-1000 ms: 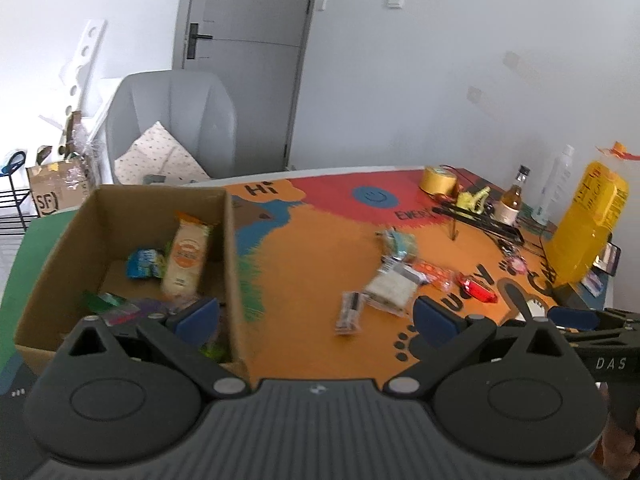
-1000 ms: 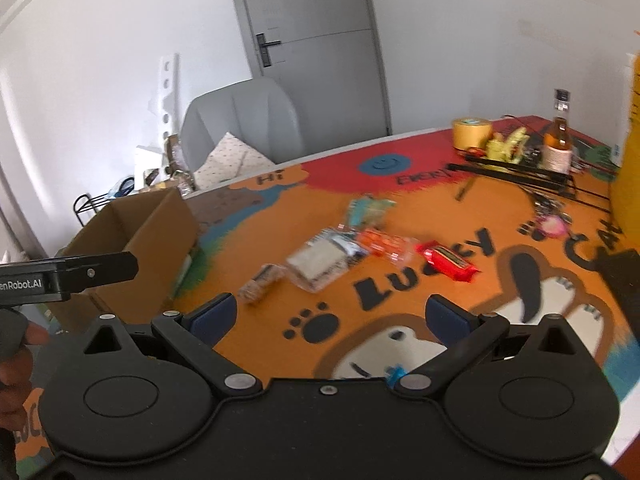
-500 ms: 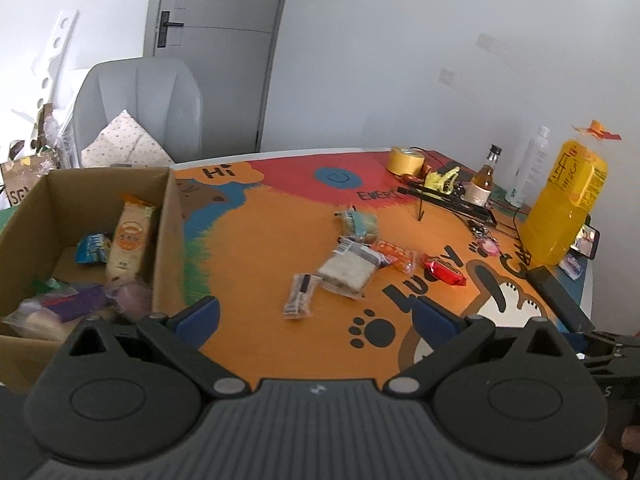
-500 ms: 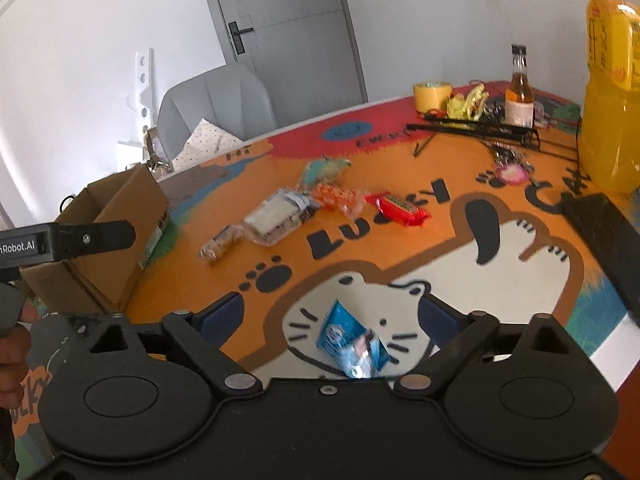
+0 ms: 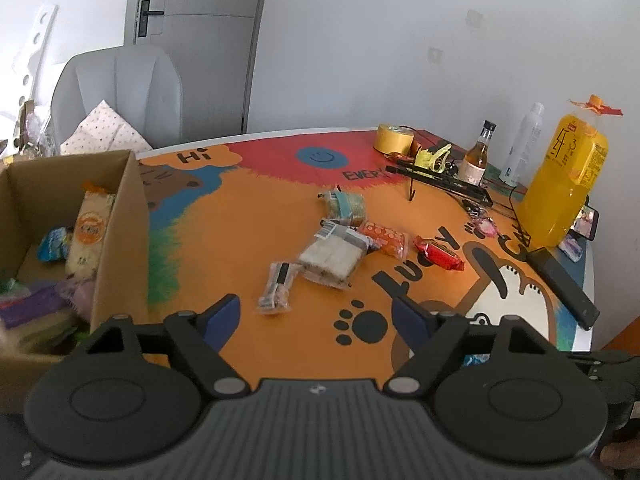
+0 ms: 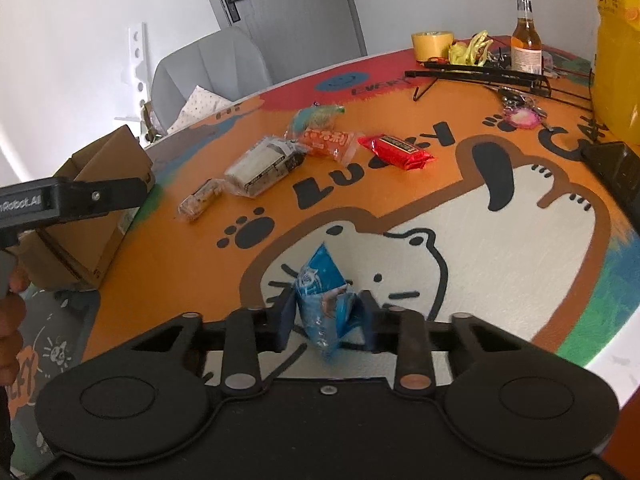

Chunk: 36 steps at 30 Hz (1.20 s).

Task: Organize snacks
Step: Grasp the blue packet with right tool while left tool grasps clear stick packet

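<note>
Pinching a blue snack packet (image 6: pixel 324 300) low in the frame's centre, the right gripper (image 6: pixel 325 312) has just been closed; the left gripper (image 5: pixel 316 316), narrowed lately, is held spread above bare mat, nothing between.

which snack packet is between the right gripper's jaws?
The blue packet, alone on the white cat drawing; the right gripper has just been closing and its pads press it. The red packet and the other wrappers lie farther up the mat, untouched.
</note>
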Motion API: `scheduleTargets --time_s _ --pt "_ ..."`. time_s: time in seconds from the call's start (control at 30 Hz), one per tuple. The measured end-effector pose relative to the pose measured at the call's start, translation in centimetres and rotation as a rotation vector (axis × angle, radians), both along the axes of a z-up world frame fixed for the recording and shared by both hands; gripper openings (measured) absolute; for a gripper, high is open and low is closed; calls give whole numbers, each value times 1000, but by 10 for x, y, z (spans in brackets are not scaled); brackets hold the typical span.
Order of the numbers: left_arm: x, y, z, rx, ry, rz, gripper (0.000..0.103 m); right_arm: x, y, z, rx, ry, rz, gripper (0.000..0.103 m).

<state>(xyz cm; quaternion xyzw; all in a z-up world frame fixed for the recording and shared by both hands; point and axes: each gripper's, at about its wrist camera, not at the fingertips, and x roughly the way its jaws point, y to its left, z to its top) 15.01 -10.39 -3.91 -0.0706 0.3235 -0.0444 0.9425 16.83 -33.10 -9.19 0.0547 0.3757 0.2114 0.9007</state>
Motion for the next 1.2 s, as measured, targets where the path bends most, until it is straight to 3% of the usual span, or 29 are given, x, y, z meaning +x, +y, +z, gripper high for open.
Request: scheduleTargets --time_s 0.5,0.8,0.87,0.93,1.03,1.2 --pt "46 -8 -22 43 47 27 69 35 -5 -2 37 -19 -27 30" --pt "65 -7 -36 61 68 63 67 53 -7 -3 51 -27 -37 31" --pt "67 -5 -40 66 69 71 67 56 -8 -3 59 -26 -38 32" --pt "70 -3 -46 65 80 84 66 58 -7 -3 66 -29 -31 42" --pt "73 -1 -52 62 90 89 57 60 -3 -3 61 -44 -30 52" --pt "74 2 -56 56 87 97 32 63 1 -5 49 -68 -32 53"
